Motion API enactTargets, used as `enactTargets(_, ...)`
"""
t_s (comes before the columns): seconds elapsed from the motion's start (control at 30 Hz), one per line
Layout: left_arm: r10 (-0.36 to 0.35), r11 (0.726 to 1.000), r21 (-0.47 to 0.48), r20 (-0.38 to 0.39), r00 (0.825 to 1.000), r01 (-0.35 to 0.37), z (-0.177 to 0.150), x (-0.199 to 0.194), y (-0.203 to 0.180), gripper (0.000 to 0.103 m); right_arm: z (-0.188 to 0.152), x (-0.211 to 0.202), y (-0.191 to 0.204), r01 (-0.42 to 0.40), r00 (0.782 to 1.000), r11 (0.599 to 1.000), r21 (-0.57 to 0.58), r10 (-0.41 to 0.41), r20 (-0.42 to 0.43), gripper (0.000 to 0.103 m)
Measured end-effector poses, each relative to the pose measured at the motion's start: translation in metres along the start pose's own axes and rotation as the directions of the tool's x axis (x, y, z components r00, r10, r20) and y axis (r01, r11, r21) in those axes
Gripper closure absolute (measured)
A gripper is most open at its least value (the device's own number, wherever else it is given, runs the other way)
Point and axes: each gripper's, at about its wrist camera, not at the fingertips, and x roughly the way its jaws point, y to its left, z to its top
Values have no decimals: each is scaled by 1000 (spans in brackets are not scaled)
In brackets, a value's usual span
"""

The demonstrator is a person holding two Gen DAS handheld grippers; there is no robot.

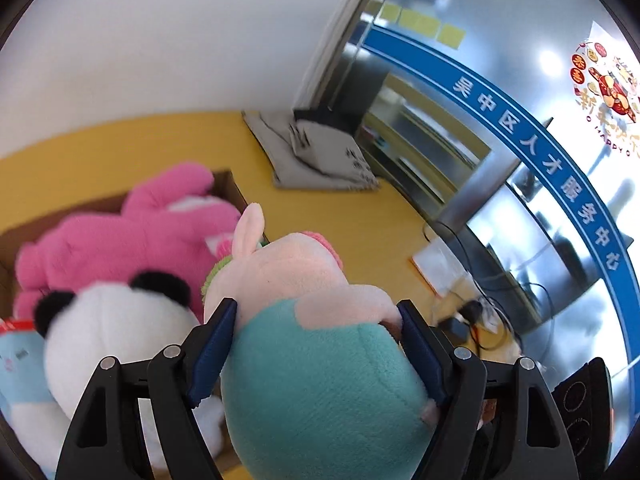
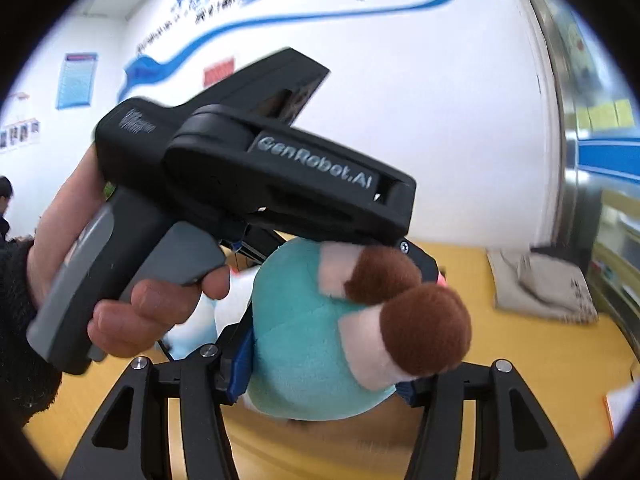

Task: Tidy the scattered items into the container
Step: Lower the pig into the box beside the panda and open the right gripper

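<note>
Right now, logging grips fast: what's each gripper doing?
Left gripper: closed on the pig plush.
Right gripper: around the plush's legs; grip unclear.

- The soft plush pig toy [image 1: 320,368] has a teal body, pale pink head and ears, and round brown feet [image 2: 424,328].
- Left of the pig sits a fluffy hot-pink plush animal [image 1: 120,240] with white patches.
- Below that pink plush is a white plush panda [image 1: 104,332] with black ears.
- Behind the pig, the brown cardboard box [image 1: 228,188] stands on a mustard-yellow floor [image 1: 340,220].
- Further behind the pig lies a folded grey cloth [image 1: 320,156] with dark print.
- The left tool [image 1: 316,344] is black with dark blue ribbed pads [image 1: 212,352].
- The right tool [image 2: 324,380] is black too, also with blue pads.
- Right of the pig, a blue band [image 1: 540,160] carries white characters.
</note>
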Motion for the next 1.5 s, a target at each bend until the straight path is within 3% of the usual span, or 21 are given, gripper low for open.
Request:
enactTargets(0.07,52,999,-6,-15,999,-52,6,18,8,20,-6,14,-14,-38,999,999,1,38,24,41)
enactTargets(0.13,65,996,-50,-103,993,-71,1,55,25,25,-25,44,-34,-55,996,997,62,60,-69,37)
enactTargets(0.2,16,996,-83,-163,987,-30,-14,83,35,32,-52,73,-51,-56,962,986,156,95,-255,30)
enactTargets(0.27,-17,996,-84,-191,981,1,-27,94,29,31,-78,85,-49,-6,906,991,132,61,-418,28)
enactTargets(0.33,10,998,-55,-185,983,-21,-34,98,19,27,-82,73,-43,30,908,995,91,11,-418,26)
enactTargets(0.4,30,998,-44,-177,984,-38,-35,97,14,26,-72,59,-45,-6,899,988,154,72,-431,26)
enactTargets(0.53,-61,989,-138,-125,990,43,-28,77,27,26,-42,25,-49,-3,934,989,151,57,-353,26)
enactTargets(0.6,-31,992,-126,-86,996,20,-20,67,31,26,-32,17,-53,-6,942,985,171,63,-328,26)
enactTargets(0.67,5,992,-122,-96,995,-17,-8,71,34,26,-31,22,-56,-4,945,981,196,68,-320,31)
enactTargets(0.73,36,994,-101,-163,986,-53,-2,91,41,27,-37,35,-55,8,938,979,204,63,-341,44)
enactTargets(0.77,60,994,-80,-208,976,-79,-3,105,44,36,-40,43,-55,22,931,976,216,59,-360,49)
enactTargets(0.87,139,990,39,-246,959,-134,-6,124,35,36,-52,66,-56,88,896,971,223,21,-444,52)
enactTargets(1.03,140,990,25,-263,955,-139,-6,125,40,34,-54,69,-61,144,876,964,226,-18,-483,52)
enactTargets(1.1,159,987,27,-240,958,-158,-7,114,36,33,-50,63,-62,172,870,958,230,-39,-491,48)
enactTargets(1.2,189,982,29,-184,964,-187,-13,82,27,31,-46,40,-54,254,872,948,193,-139,-469,27)
enactTargets(1.27,227,974,26,-114,967,-226,-26,48,20,19,-41,20,-48,268,882,940,210,-151,-447,23)
enactTargets(1.37,368,930,27,3,930,-368,-56,-9,10,6,-36,-7,-36,264,890,929,261,-129,-438,22)
enactTargets(1.5,450,893,-19,90,889,-450,-110,-80,15,0,-32,-28,-7,289,876,935,204,-172,-450,22)
